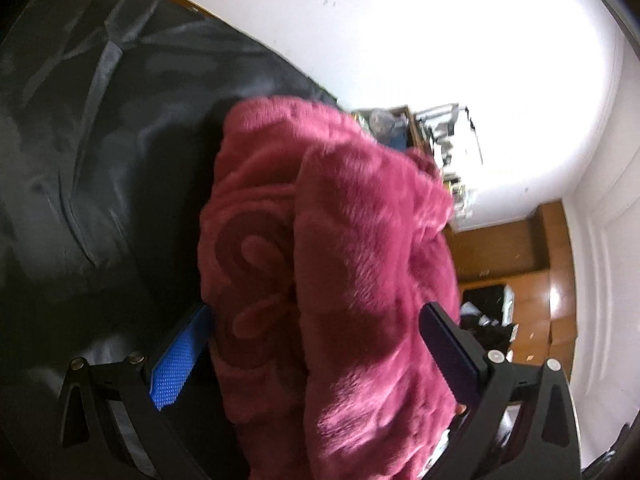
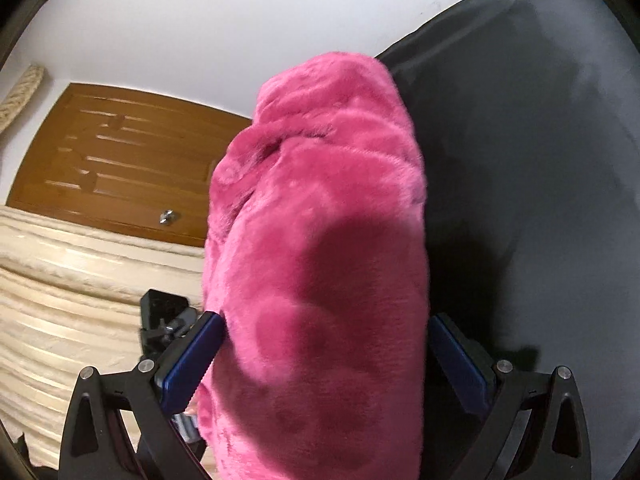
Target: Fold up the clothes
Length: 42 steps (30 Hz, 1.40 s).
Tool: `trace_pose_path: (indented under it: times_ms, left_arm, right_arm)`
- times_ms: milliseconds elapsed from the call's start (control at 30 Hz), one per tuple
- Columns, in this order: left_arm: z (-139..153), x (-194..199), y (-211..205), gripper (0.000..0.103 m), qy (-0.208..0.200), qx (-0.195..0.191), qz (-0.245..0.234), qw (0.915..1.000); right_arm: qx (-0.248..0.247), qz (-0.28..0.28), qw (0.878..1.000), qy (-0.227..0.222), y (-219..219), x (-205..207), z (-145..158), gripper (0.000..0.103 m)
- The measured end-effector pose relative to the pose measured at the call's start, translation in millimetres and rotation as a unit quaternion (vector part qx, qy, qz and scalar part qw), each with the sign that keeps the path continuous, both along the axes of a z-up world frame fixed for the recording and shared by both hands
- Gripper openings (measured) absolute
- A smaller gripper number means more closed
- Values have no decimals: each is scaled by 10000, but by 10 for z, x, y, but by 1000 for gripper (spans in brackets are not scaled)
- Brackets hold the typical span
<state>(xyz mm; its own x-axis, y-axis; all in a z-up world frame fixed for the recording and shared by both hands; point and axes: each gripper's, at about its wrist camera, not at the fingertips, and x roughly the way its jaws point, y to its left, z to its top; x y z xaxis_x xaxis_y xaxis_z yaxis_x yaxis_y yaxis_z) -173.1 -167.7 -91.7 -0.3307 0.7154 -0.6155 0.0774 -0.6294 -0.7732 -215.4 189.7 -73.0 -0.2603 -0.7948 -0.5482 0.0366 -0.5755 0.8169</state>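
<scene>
Garment (image 1: 328, 264) bunched between both grippers' fingers (image 2: 192, 356), above the sheet (image 1: 100, 140).

Plush pink garment (image 1: 332, 264) with embossed swirl pattern, bunched and folded over itself, seemingly lifted, slightly blurred

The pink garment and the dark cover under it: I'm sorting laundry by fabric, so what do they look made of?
Pink garment: plush fleece or faux fur, matte, judging by its fuzzy nap and embossed swirls. Dark cover: smooth woven cloth, possibly synthetic, with faint sheen and creases.

- A bulky pink fleece garment (image 1: 320, 260) fills the gap between the left claw (image 1: 316, 316) fingers, blocking the way ahead.
- Open dark sheet (image 2: 540, 160) lies clear beside the right claw (image 2: 326, 324).
</scene>
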Motion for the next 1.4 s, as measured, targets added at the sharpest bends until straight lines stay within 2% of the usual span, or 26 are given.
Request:
trace_pose_path:
  times_ms: [167,467,567,733,867,1033,1133,1400]
  left_arm:
    - [-125,19,22,103,-104,33,-14,9999]
    - [-106,-90,88,103,-150,115,-332,9993]
    - [-125,-142,163,103,-229,298,-437,9983]
    - [-94,-177,255,103,-191,233,-576,9979]
    - [-98,-180,271,99,-224,273,-567,9978]
    - [-71,-135,286,85,-219,367,-519,9977]
    - [15,-103,328,84,-132,312,-538,9980]
    - [371,19,660,83,149,395,-757,9962]
  right_arm:
    - [147,153,9998,65,-84,-24,46,103]
    - [44,220,9997,-117,-153,-76,-74,103]
    - [58,289,9995,-138,-184,-113,-77,103]
    - [26,397,9989,-249,-273,-170,-124,103]
    - [282,511,9982,-145,-378,-193,-69,103]
    - [447,360,9983,-43,-437,-147,35,81]
    - [535,243,9982,73,-451,-92,138,74]
    - [869,7,9943,620,-416,137,624,70]
